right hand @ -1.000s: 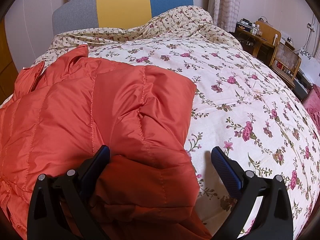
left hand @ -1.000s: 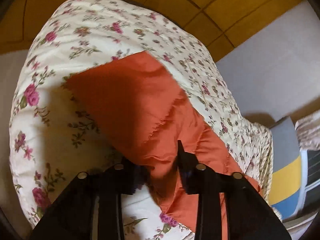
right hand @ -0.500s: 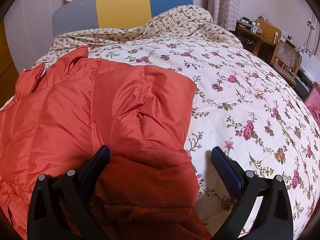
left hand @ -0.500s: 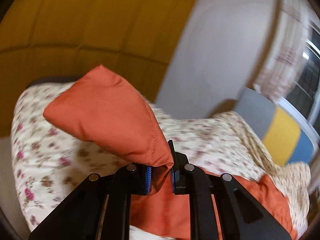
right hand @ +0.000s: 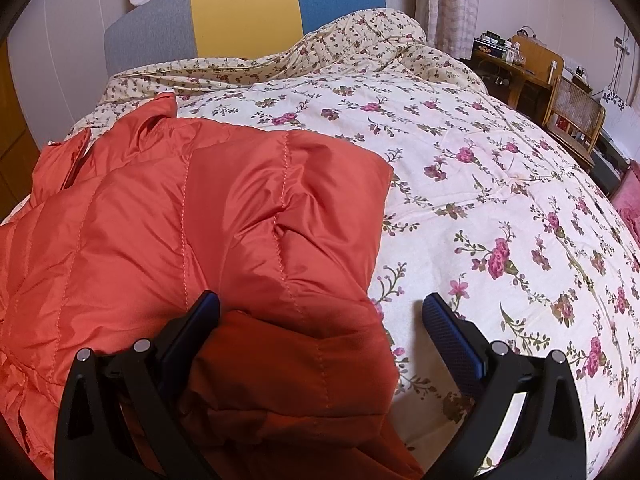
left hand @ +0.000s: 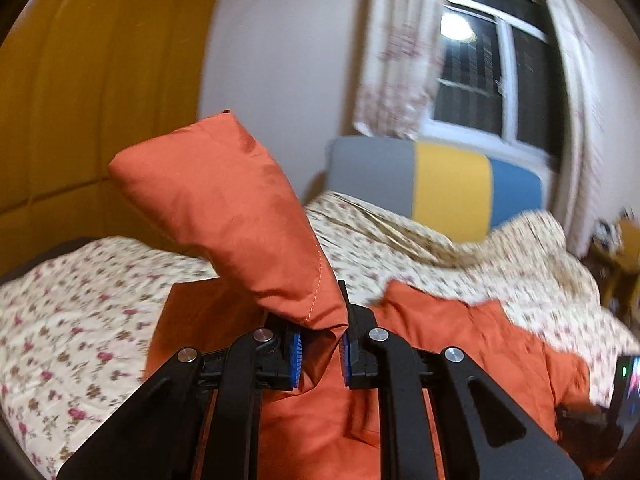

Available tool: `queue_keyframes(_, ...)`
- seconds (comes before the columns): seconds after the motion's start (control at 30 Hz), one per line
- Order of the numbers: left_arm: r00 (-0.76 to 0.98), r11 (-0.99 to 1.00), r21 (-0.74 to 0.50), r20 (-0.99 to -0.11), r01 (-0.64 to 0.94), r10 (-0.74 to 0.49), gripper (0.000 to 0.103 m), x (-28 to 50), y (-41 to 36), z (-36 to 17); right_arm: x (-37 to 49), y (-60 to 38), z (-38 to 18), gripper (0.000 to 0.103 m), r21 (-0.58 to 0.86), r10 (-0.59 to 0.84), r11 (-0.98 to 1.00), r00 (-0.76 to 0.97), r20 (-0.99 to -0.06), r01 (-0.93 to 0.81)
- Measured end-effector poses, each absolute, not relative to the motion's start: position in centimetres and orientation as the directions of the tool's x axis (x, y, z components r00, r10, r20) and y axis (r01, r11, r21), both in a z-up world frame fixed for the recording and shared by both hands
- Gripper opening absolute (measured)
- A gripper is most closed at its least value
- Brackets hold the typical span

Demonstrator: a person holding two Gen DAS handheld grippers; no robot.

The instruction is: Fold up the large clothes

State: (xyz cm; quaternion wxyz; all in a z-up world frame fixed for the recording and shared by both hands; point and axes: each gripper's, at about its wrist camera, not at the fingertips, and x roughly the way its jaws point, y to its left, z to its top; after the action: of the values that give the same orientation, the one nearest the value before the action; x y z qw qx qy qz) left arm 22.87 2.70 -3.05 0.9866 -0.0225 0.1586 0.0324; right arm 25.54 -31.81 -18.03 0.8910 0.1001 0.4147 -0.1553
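Orange, glossy and quilted, the padded jacket (right hand: 208, 216) is judged to be light for its bulk, soft and springy, with a slick shell that is likely to slide on itself and puff back out of a crease. A hold is best taken at a stitched seam, hem or corner, where the filling is thin and the fabric bunches firmly (a pinch on a fat padded panel would probably slip).

It is spread on the bed (right hand: 500, 184), over the floral quilt, towards the left side as seen from the right wrist view, below the grey, yellow and blue headboard (right hand: 244, 12).

One corner or sleeve end of it is pinched by the left gripper (left hand: 320, 354), whose jaws are closed almost together on a fold of cloth; the flap stands up above the fingers and leans left, lifted off the bed, while the rest of the garment trails below and to the right.

The right gripper (right hand: 320, 312) is held wide open and grips nothing. A darker fold of the jacket lies between its fingers, close to the left one, and bare quilt is seen beside the right one.
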Motion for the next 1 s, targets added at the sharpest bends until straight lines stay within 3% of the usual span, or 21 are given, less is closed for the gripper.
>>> queue_keyframes(0.3,0.892,0.994,0.064,-0.449,0.093,-0.054,0.014,24.5,-5.2,-7.5,25.6,-31.9,-18.1,0.101,0.058,-0.187,0.931,0.61,-0.77,0.359)
queue_keyframes(0.77,0.794,0.898,0.297,-0.601,0.324,-0.088,0.014,25.6,-11.7,-14.0,25.5,-32.0,-18.2,0.101,0.063,-0.183,0.931,0.611,-0.771,0.359)
queue_keyframes(0.87,0.789,0.881,0.324,-0.608,0.345,-0.085,0.035,25.2,-12.1,-14.1,25.6,-32.0,-18.2,0.101,0.065,-0.181,0.931,0.61,-0.771,0.359)
queue_keyframes(0.93,0.796,0.881,0.308,-0.594,0.36,-0.117,0.073,24.1,-11.7,-13.3,25.6,-32.0,-18.2,0.101,0.068,-0.179,0.931,0.611,-0.771,0.358)
queue_keyframes(1.0,0.811,0.887,0.267,-0.558,0.376,-0.176,0.085,22.7,-10.9,-12.3,25.6,-31.9,-18.2,0.101,0.06,-0.185,0.932,0.611,-0.77,0.358)
